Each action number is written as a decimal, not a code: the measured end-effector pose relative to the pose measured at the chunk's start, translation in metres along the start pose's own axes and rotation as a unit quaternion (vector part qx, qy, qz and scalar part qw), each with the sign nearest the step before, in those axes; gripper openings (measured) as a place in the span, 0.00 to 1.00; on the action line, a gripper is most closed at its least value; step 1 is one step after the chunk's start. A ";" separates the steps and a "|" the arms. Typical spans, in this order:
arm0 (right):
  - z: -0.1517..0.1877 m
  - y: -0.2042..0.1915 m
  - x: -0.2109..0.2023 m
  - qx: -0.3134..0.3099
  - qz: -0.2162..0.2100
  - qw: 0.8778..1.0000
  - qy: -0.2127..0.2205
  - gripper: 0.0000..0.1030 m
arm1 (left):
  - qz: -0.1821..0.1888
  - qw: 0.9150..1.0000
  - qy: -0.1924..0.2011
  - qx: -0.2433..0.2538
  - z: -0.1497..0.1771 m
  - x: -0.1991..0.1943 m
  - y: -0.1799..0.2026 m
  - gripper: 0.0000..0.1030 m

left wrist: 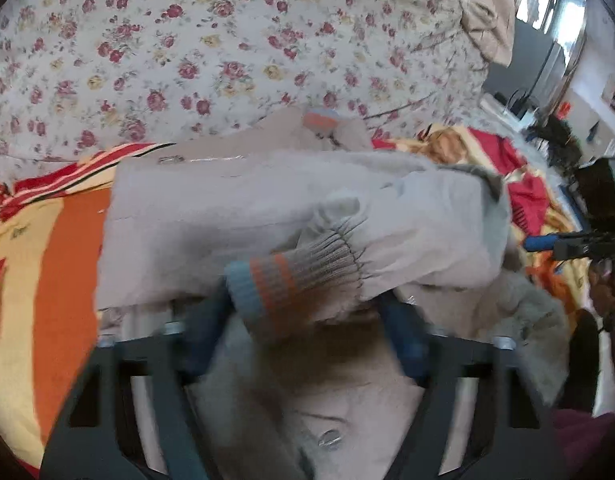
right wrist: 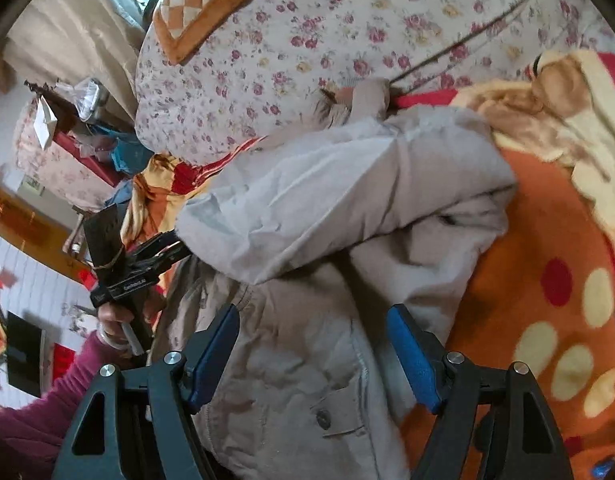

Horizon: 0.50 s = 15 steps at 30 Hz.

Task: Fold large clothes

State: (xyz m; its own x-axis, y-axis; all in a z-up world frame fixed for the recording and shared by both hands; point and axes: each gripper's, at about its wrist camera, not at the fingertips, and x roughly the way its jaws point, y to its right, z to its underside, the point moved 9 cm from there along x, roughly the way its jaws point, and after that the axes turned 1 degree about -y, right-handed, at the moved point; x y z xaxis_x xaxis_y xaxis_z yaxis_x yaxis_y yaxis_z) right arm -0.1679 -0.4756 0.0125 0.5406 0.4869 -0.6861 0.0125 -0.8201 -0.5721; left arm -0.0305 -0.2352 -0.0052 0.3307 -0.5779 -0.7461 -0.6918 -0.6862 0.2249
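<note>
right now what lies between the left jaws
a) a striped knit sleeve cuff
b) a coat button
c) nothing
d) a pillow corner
a: in the left wrist view the striped cuff of the pale coat sits between the blue pads of the left gripper.

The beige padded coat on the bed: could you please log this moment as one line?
beige padded coat: sleeve folded across body | striped knit cuff: between left gripper pads, grip unclear | right gripper: open above coat | orange spotted blanket: underneath

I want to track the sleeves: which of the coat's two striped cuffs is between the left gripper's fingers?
The near cuff, blue-tipped with orange bands, lying between the left gripper fingers. The other cuff lies far back by the floral quilt.
</note>
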 end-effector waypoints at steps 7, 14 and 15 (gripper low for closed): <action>-0.022 0.004 0.003 0.012 -0.008 0.999 0.029 0.72 | 0.039 0.993 0.047 -0.101 -0.056 -0.040 -0.009 0.16; -0.107 0.022 0.020 0.015 0.042 0.994 0.104 0.72 | 0.010 0.985 0.051 -0.164 -0.085 -0.055 -0.045 0.03; -0.115 0.030 0.024 0.025 0.054 0.993 0.105 0.72 | 0.010 0.985 0.047 -0.167 -0.083 -0.052 -0.047 0.03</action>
State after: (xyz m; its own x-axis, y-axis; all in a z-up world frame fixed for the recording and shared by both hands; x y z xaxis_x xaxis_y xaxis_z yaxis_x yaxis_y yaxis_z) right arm -0.0578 -0.5233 0.0308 0.7000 0.3194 -0.6387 -0.0933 -0.8458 -0.5253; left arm 0.0383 -0.2095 0.0756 0.3873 -0.6205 -0.6819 -0.4550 -0.7719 0.4440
